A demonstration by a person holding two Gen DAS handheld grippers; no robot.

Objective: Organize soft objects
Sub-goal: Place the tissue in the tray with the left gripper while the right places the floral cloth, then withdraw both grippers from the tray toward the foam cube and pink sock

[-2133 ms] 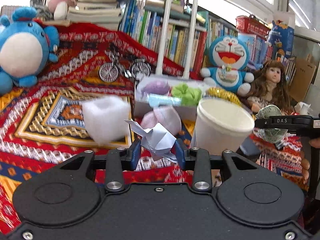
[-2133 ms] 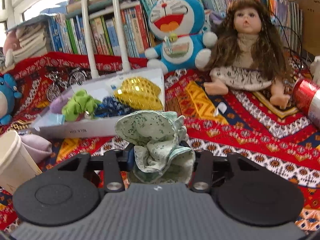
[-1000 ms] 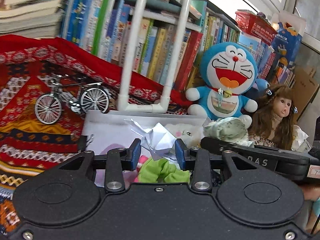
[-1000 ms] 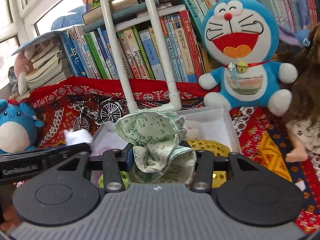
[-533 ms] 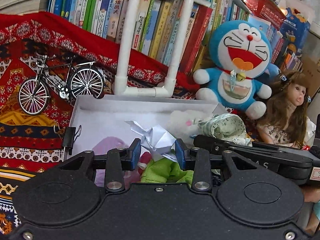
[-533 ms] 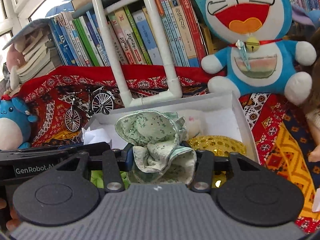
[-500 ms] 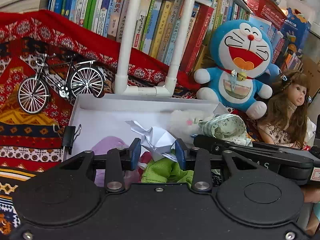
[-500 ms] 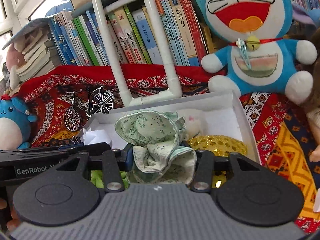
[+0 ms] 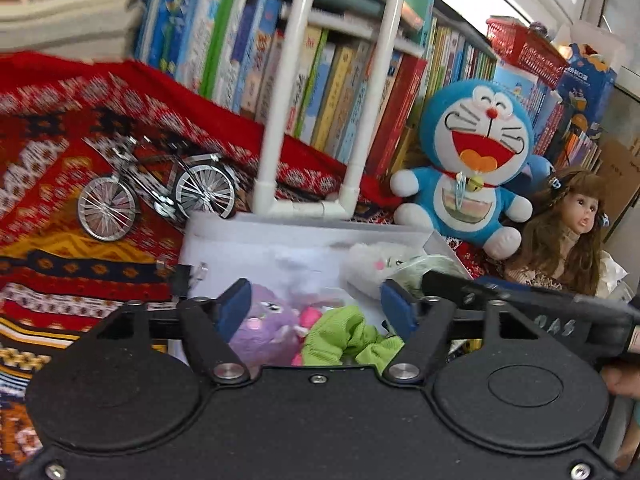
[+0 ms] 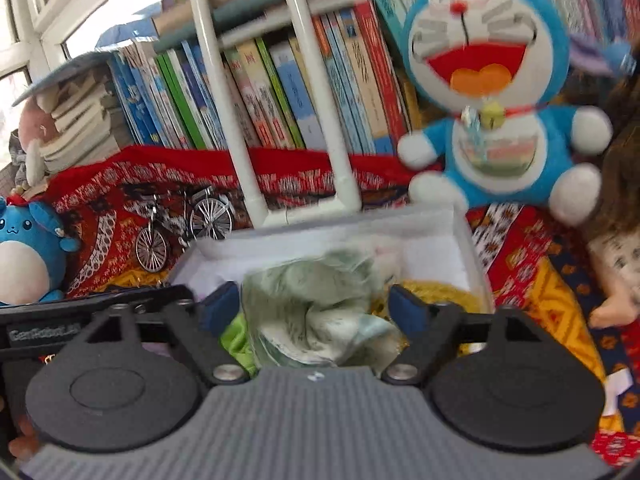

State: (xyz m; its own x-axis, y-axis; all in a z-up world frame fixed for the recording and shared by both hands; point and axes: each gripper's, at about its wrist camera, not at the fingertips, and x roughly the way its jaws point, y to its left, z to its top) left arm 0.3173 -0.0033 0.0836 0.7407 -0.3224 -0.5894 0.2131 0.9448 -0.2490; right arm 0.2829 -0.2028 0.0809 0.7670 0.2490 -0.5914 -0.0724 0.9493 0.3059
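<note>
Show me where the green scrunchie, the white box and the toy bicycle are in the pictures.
green scrunchie (image 9: 348,334): left wrist view, on its ruffled middle.
white box (image 10: 466,240): right wrist view, on its right wall.
toy bicycle (image 9: 156,190): left wrist view, on its frame between the wheels.

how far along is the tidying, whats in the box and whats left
Done: the box holds a purple plush, a green scrunchie, a white plush and a gold item.
In hand: both jaws are opening; the green cloth sits loose between the right gripper's; the left gripper holds nothing.
Left: nothing loose shows.
</note>
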